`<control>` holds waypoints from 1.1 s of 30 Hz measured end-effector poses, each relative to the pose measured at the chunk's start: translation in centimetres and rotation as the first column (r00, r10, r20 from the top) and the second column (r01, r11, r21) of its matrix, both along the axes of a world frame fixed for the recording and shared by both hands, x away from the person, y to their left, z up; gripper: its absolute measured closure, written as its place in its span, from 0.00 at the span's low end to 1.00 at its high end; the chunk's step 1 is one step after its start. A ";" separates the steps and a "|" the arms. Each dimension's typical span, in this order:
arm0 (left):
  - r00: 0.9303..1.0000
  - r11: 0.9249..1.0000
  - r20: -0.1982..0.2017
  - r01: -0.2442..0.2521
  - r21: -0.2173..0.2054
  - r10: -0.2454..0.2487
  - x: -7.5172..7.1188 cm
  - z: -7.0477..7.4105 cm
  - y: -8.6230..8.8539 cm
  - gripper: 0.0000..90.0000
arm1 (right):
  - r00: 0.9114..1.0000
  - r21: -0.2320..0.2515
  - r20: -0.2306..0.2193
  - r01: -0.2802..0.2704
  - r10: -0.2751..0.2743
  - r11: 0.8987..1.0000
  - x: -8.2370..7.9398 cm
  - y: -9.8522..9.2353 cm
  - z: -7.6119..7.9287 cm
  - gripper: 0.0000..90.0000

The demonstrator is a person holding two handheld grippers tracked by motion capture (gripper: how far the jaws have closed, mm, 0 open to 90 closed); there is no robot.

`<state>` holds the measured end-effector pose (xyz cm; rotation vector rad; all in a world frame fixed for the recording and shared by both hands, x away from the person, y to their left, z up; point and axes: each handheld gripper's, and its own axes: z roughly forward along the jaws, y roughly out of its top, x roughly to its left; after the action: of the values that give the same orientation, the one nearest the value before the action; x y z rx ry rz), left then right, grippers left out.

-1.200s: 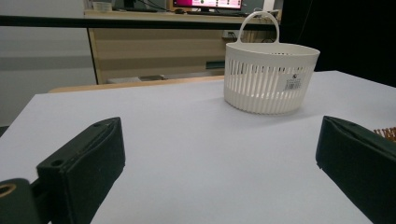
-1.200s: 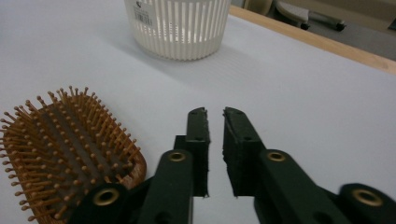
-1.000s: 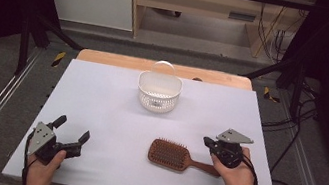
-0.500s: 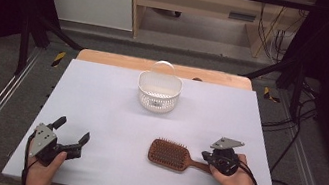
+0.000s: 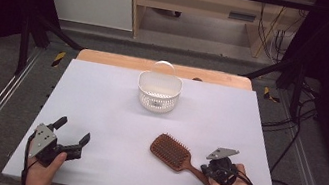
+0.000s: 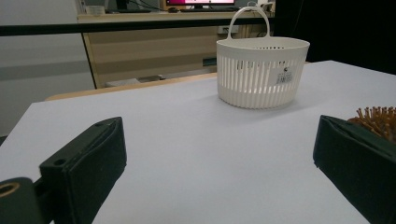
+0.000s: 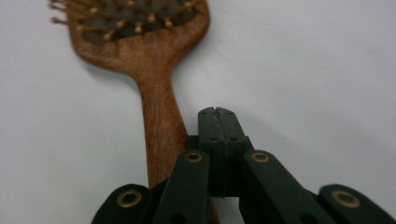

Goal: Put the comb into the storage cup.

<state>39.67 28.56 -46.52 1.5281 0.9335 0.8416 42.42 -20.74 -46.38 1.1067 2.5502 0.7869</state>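
**Right gripper lines up beside the brush handle**

The work in hand looks like picking up the brown wooden paddle hairbrush [image 5: 171, 151], which lies bristles-up on the pale grey desk [image 5: 114, 109], in its near right part, with its handle pointing toward the person's right hand. The likely destination is the white slotted plastic basket with a hoop handle [image 5: 158, 91], which stands well apart from the brush near the far edge of the desk.

The step appears to be the approach to the grasp. The right gripper [image 7: 218, 122] sits low over the handle end, but its jaws are pressed together and hold nothing; in the right gripper view their tips lie just beside the handle, on its right, not around it. The next move would call for spreading the jaws, shifting sideways so the handle lies between them, then closing.

The left gripper [image 5: 74, 139] rests at the near left of the desk with its jaws spread wide and empty, pointed toward the basket.

Against the high view a second earlier, the right gripper has come down and closer to the handle end; the left gripper, brush and basket have not moved.
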 end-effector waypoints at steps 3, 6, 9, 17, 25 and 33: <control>1.000 1.000 0.002 -0.002 0.000 0.002 -0.1 0.0 0.1 0.03 | 1.000 0.006 -0.012 -0.020 0.020 1.000 -0.9 0.6 0.0 1.00; 1.000 1.000 0.006 0.000 0.001 0.000 -0.2 0.1 0.1 0.03 | 1.000 0.004 -0.010 -0.025 0.025 1.000 -1.2 0.9 0.1 1.00; 1.000 1.000 0.008 -0.002 0.006 0.002 -0.1 0.1 0.1 0.03 | 0.999 0.008 -0.013 -0.039 0.039 0.999 -1.8 1.6 0.2 1.00; 1.000 1.000 0.007 -0.010 0.001 0.010 -0.2 0.1 0.4 0.03 | 1.000 0.013 -0.005 -0.023 0.023 1.000 -2.0 2.0 0.5 1.00; 1.000 1.000 0.009 -0.003 0.007 0.003 -0.1 0.2 0.2 0.03 | 0.999 0.065 0.033 -0.018 0.016 0.998 -2.5 2.8 1.9 0.96; 1.000 1.000 0.010 -0.003 0.008 0.002 -0.1 0.2 0.2 0.03 | 0.998 0.062 0.042 -0.042 0.040 0.997 -2.6 4.5 2.3 0.54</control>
<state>39.53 28.78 -46.33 1.5292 0.9261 0.8550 39.78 -16.22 -44.04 1.0488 2.5379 0.8969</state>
